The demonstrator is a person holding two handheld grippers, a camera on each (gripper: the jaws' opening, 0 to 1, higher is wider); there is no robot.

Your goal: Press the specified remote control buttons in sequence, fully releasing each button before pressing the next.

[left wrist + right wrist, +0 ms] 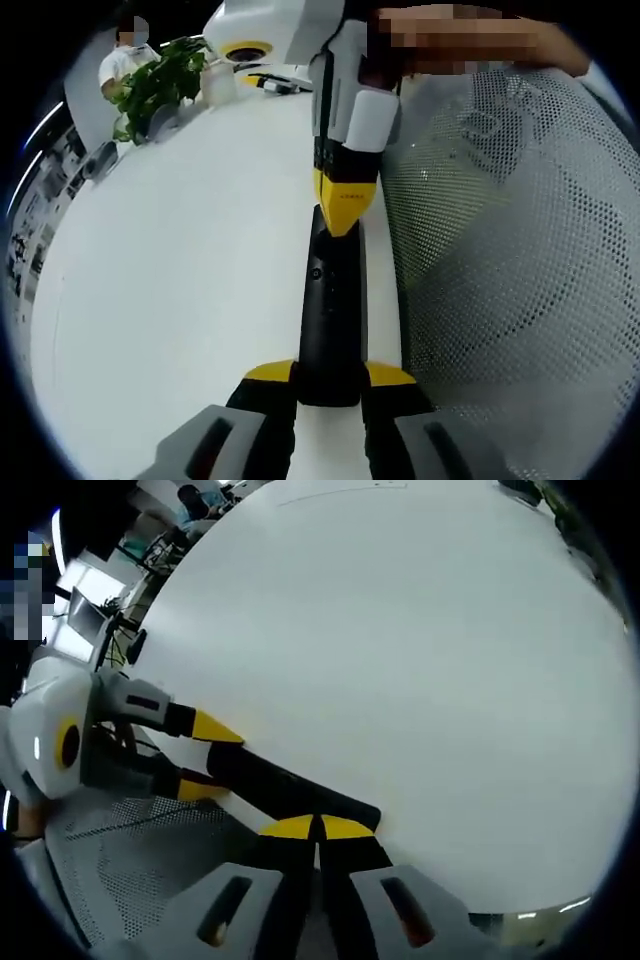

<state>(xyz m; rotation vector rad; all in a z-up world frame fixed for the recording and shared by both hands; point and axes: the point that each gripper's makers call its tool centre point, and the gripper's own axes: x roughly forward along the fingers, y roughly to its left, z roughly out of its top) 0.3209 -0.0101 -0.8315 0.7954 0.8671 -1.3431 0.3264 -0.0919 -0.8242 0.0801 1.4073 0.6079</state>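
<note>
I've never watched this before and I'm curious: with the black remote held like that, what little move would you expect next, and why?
Probably a short lift of the right gripper off the remote. Its closed yellow tips rest on the far end of the remote, seemingly on a button, while the left gripper clamps the near end above the white table. Each press must be released before the next.

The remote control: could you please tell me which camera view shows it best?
The left gripper view: the remote control runs lengthwise up the picture, its top face showing. In the right gripper view it lies foreshortened, its near end under that view's own tool.
</note>
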